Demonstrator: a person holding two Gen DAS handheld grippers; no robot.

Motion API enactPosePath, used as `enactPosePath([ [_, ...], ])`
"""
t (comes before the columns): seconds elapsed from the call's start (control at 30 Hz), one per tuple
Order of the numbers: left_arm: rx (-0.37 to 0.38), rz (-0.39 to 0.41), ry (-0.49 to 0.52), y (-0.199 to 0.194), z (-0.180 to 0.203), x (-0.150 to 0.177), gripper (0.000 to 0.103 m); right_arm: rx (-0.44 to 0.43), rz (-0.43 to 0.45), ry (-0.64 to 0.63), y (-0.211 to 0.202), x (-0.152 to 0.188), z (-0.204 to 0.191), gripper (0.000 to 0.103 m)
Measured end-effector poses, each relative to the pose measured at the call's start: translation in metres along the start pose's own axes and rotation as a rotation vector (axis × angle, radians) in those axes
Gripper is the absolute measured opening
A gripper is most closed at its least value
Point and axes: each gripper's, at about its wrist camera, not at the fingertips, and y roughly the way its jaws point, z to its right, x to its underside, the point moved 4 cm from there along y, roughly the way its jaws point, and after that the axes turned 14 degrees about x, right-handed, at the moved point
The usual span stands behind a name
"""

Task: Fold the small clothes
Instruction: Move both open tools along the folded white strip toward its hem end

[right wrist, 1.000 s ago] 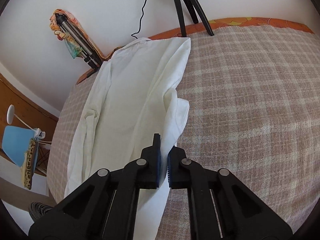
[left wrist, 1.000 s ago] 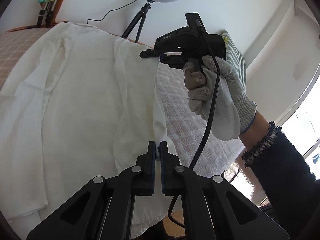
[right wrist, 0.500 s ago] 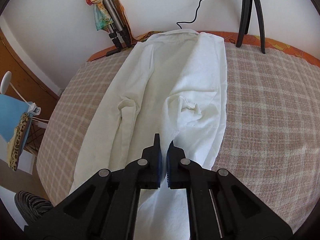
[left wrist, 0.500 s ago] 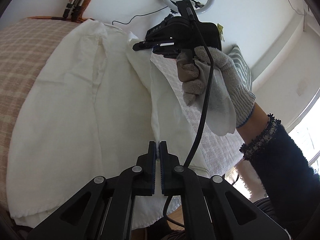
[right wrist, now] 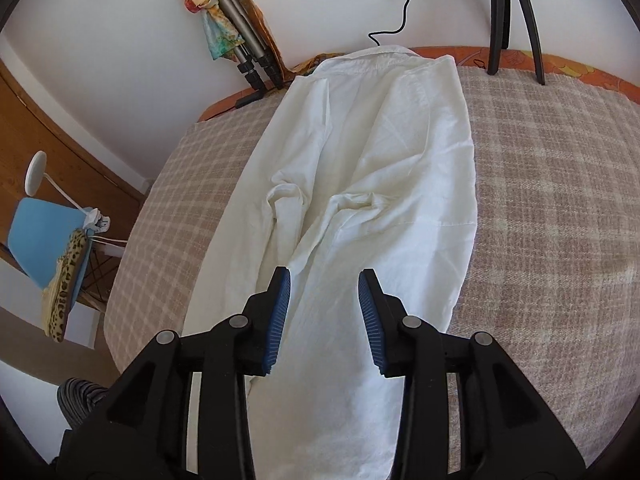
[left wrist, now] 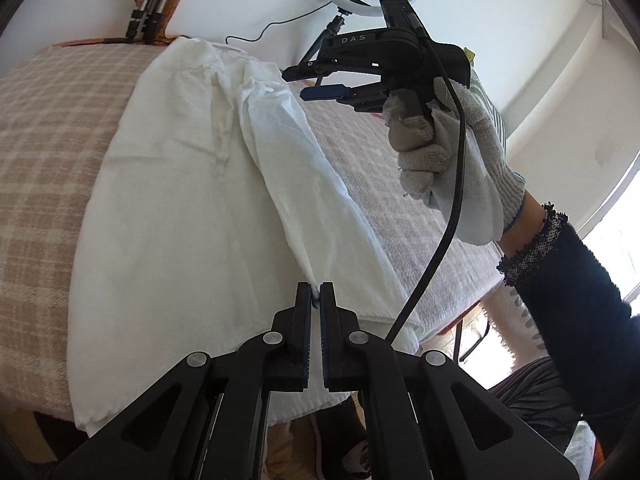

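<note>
The shirt (right wrist: 360,208) lies lengthwise on the bed (right wrist: 560,200), its collar end at the far edge near the wall and its hem at the near edge, spilling a little over it. Your left gripper (left wrist: 315,300) has its fingers pressed together on a thin edge of the folded-over side panel, close to the hem. Your right gripper (right wrist: 323,280) hangs above the cloth with its fingers spread wide and nothing between them.

The shirt's long axis runs straight away from both sets of fingers, so any next fold toward the collar follows the line you are already pointing along. The pinched fold climbs from your left gripper toward the far edge, and your right gripper sits nearer the collar end, just beside that fold's upper part.

The left wrist view shows your gloved right hand (left wrist: 452,156) and the open gripper from the side, clear of the fabric; the right wrist view cannot show that gap. The right wrist view, though, shows the bunched sleeve (right wrist: 288,196) lying on the body of the shirt, which the left view barely reveals.
</note>
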Motion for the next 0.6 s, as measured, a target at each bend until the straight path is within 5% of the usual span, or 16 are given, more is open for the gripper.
enactPosePath([
  [0.2,-0.039,-0.074,0.164,-0.023,0.014,-0.002,0.006,0.090,0.015,0.017,-0.035,0.040,0.019,0.038],
  [0.47,-0.109,-0.087,0.233,-0.030,-0.002,-0.032,0.006,0.176,-0.071,-0.032,-0.039,0.110,0.018,0.038],
  [0.6,-0.117,-0.101,0.241,-0.020,-0.012,-0.048,0.006,0.225,0.011,-0.082,-0.050,0.123,0.009,0.038],
])
